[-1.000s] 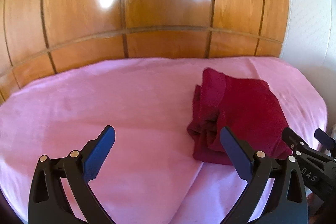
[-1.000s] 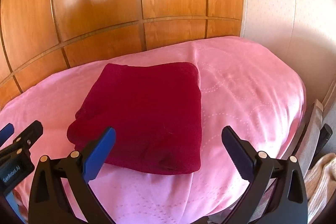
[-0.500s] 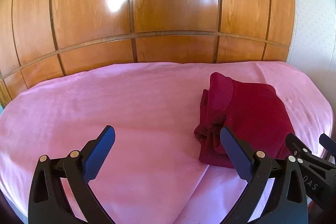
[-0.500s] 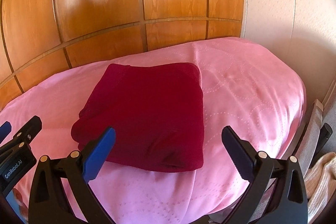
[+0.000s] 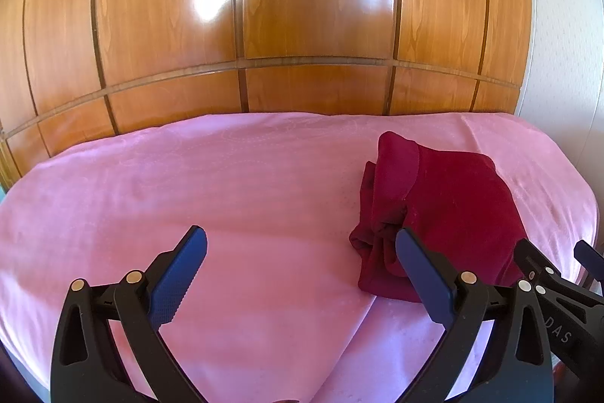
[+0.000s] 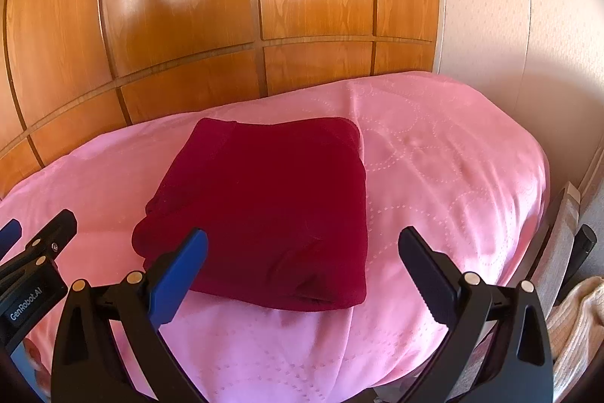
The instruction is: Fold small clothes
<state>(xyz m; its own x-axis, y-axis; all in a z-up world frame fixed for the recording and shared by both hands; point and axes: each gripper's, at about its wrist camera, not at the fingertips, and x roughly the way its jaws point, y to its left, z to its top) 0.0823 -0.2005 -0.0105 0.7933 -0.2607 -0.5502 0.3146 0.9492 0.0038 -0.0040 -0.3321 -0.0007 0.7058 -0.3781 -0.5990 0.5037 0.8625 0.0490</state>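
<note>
A dark red garment (image 6: 271, 210) lies folded into a rough square on the pink bedspread (image 6: 445, 184). In the left wrist view it (image 5: 449, 210) sits at the right, its layered folded edge facing left. My left gripper (image 5: 302, 252) is open and empty, held above the bedspread to the left of the garment. My right gripper (image 6: 302, 252) is open and empty, held just above the garment's near edge. The right gripper shows at the lower right of the left wrist view (image 5: 555, 263); the left gripper shows at the lower left of the right wrist view (image 6: 34, 240).
A glossy wooden wardrobe (image 5: 302, 6) stands behind the bed. A pale wall (image 6: 528, 25) is to the right. A cream knitted cloth (image 6: 573, 323) lies beyond the bed's right edge. The bedspread (image 5: 170, 184) is bare left of the garment.
Both grippers have drawn back and tilted up a little, so the garment sits slightly farther off and more wardrobe shows. The garment has not moved. Both stay open.
</note>
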